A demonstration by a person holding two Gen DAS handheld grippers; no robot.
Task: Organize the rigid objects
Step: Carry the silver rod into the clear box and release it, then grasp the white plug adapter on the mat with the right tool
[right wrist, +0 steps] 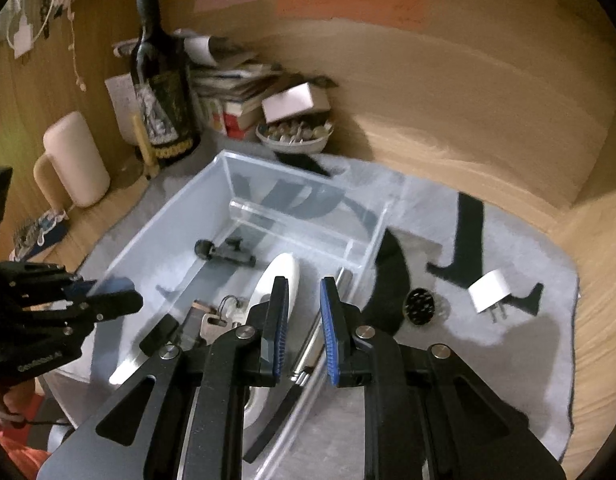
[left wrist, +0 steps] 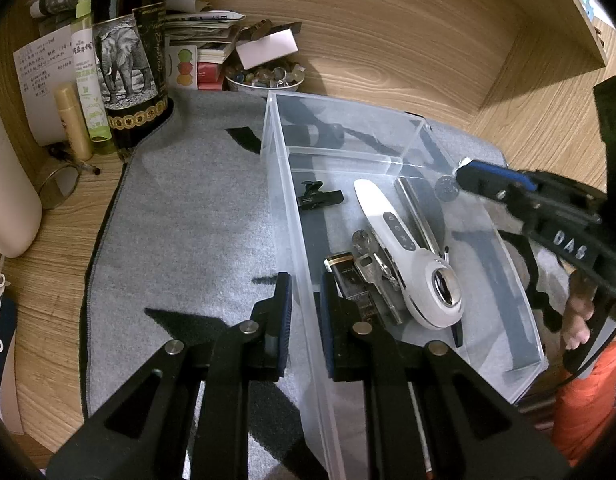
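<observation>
Right wrist view: the right gripper (right wrist: pixel 304 320) hovers empty, half open, over the clear bin (right wrist: pixel 236 168). Beside the bin lie a white plug (right wrist: pixel 488 290) and a black disc (right wrist: pixel 420 306), perhaps next. The left gripper (left wrist: pixel 306 312), half open, straddles the bin's wall without visibly clamping it.

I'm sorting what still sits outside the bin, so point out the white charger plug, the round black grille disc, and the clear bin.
white charger plug (right wrist: pixel 489 289), right wrist view, on its white body.
round black grille disc (right wrist: pixel 420 306), right wrist view, on its perforated face.
clear bin (left wrist: pixel 286 184), left wrist view, on its left wall.
</observation>
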